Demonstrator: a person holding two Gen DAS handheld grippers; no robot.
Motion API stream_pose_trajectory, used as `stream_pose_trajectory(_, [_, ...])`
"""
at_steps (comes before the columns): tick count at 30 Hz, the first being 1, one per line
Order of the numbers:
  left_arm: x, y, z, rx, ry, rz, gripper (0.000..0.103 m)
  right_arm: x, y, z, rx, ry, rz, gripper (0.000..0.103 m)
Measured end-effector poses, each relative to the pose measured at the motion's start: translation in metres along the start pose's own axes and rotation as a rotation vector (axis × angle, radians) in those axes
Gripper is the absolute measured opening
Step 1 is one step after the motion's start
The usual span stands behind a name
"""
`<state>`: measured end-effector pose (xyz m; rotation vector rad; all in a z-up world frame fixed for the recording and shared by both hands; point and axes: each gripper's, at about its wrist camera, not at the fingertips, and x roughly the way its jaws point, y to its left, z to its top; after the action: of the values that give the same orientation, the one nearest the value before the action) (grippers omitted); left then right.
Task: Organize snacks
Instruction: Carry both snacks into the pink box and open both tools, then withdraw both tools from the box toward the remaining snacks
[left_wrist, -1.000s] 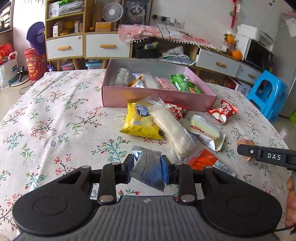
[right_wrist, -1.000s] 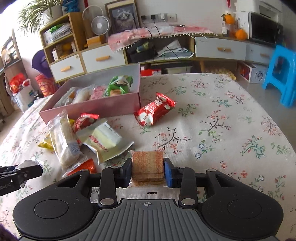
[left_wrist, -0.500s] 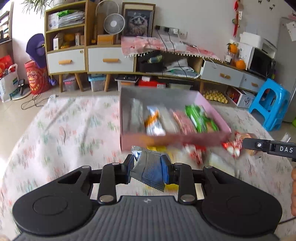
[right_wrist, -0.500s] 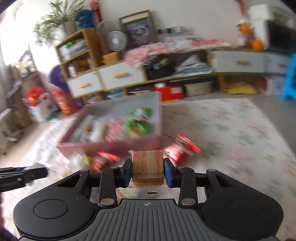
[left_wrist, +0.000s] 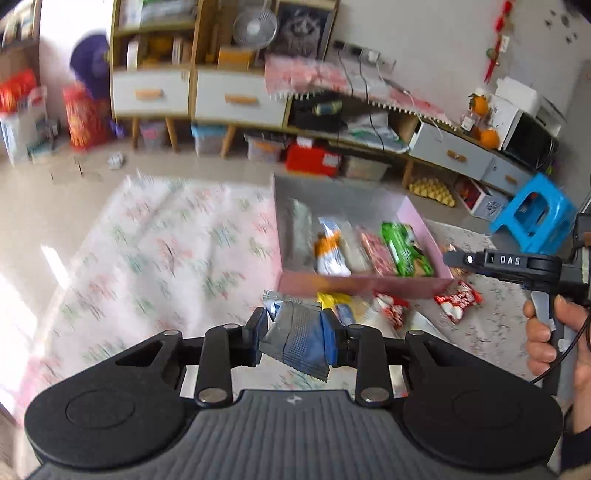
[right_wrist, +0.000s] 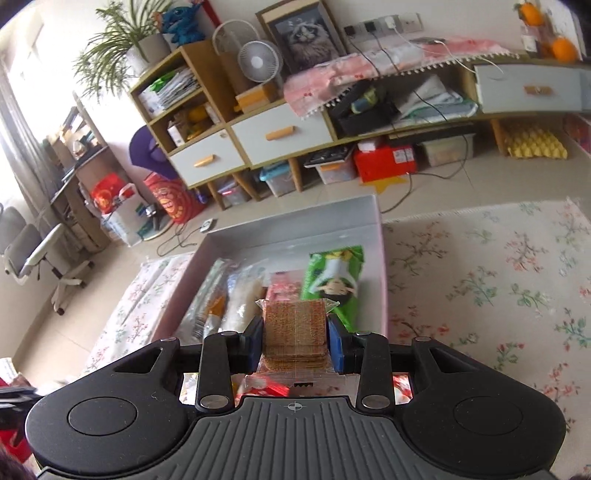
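Left gripper (left_wrist: 295, 338) is clamped on a blue-grey packet (left_wrist: 299, 341), at lower centre of frame, short of the pink box's (left_wrist: 354, 286) near wall. Right gripper (right_wrist: 295, 341) grips a brown wafer pack (right_wrist: 295, 328) over the box (right_wrist: 382, 258) interior. Bare floor shows behind the far wall; open tablecloth (right_wrist: 480, 277) lies to frame right.
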<state>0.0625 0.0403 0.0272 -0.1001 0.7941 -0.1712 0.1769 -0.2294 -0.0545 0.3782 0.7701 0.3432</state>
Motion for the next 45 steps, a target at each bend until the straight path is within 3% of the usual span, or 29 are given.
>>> stream_pose_trajectory(4, [0.033,-0.015,0.026,0.036,-0.065,-0.008,0.028,0.011,0.005,0.003,0.038,0.001,0.034,0.034])
stream_pose_trajectory(8, [0.100,-0.021,0.041,-0.042,-0.066,-0.047,0.028,0.028,0.013,0.011,0.082,0.016,0.103,0.034])
stream_pose_trajectory(14, [0.166,-0.026,0.040,-0.033,-0.007,0.009,0.029,0.061,0.015,0.021,0.119,0.047,0.091,0.035])
stream_pose_trajectory(17, [0.159,-0.027,0.035,-0.004,-0.048,0.050,0.028,0.069,0.021,0.022,0.110,0.041,0.080,0.035])
stream_pose_trajectory(19, [0.152,-0.030,0.034,0.032,-0.084,0.077,0.033,0.071,0.025,0.022,0.097,0.037,0.077,0.038])
stream_pose_trajectory(23, [0.140,-0.028,0.031,0.046,-0.084,0.057,0.038,0.065,0.033,0.021,0.048,0.010,0.055,0.038])
stream_pose_trajectory(27, [0.116,-0.022,0.022,-0.002,-0.062,0.043,0.038,0.043,0.029,0.018,0.044,-0.014,0.030,0.038])
stream_pose_trajectory(31, [0.092,-0.017,0.009,-0.030,-0.077,0.047,0.051,0.005,0.016,0.009,0.070,-0.057,0.030,0.038])
stream_pose_trajectory(33, [0.086,-0.015,-0.001,-0.050,-0.069,0.063,0.053,-0.018,0.006,0.003,0.091,-0.097,0.029,0.047])
stream_pose_trajectory(36, [0.089,-0.019,-0.008,-0.100,-0.021,0.036,0.054,-0.039,-0.008,-0.007,0.122,-0.145,-0.052,0.053])
stream_pose_trajectory(39, [0.097,-0.028,-0.015,-0.127,0.008,-0.001,0.062,-0.042,-0.022,-0.017,0.154,-0.132,-0.128,0.053])
stream_pose_trajectory(42, [0.104,-0.036,-0.019,-0.129,0.017,0.002,0.062,-0.036,-0.025,-0.024,0.138,-0.126,-0.197,0.053])
stream_pose_trajectory(45, [0.104,-0.038,-0.020,-0.132,0.013,0.000,0.066,-0.032,-0.031,-0.033,0.149,-0.111,-0.210,0.053])
